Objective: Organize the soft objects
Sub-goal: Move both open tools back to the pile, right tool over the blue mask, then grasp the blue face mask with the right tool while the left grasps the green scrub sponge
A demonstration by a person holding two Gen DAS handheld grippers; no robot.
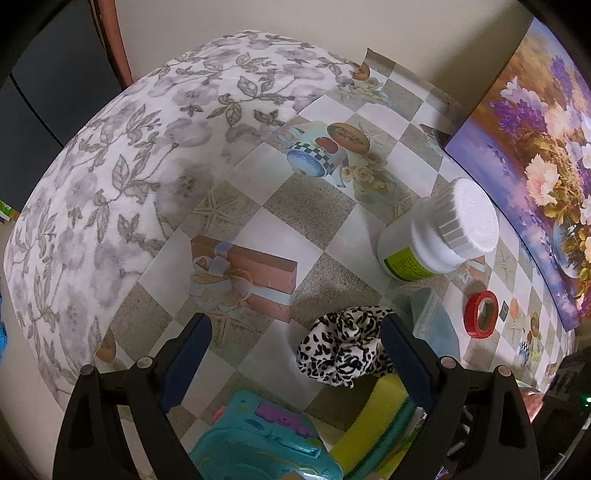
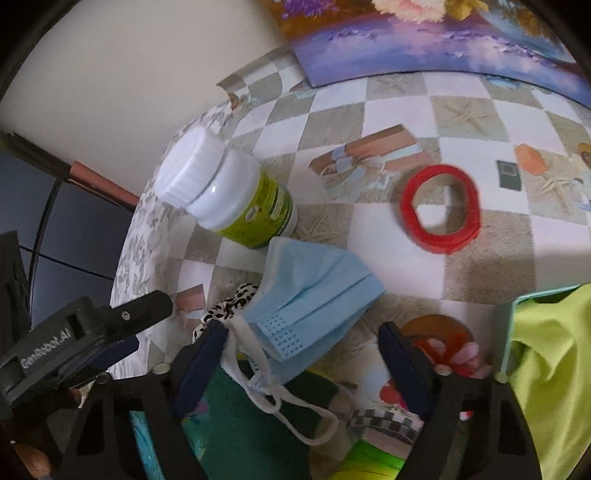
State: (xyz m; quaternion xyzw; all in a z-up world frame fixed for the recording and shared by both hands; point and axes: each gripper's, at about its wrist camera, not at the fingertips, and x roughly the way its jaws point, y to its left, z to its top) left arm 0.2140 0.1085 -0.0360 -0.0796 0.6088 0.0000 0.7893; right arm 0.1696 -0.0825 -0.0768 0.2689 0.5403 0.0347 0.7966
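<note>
A plain cream wall (image 1: pixel 258 18) rises behind the worktop (image 1: pixel 332 229), which is covered with a checkered oilcloth printed with gift boxes, cups and starfish. Beside it lies a grey floral cloth (image 1: pixel 110 166). A flower painting (image 1: pixel 535 147) leans against the wall. Dark furniture (image 1: pixel 44 92) stands at the left, edged by a reddish-brown frame (image 1: pixel 118 48).

Both grippers aimed steeply down, jaws apart.
Left gripper (image 1: pixel 295 347) spread wide, pads pressing on nothing. Right gripper (image 2: pixel 303 354) likewise parted, nothing clamped; left gripper also visible at the right view's lower-left edge.
</note>
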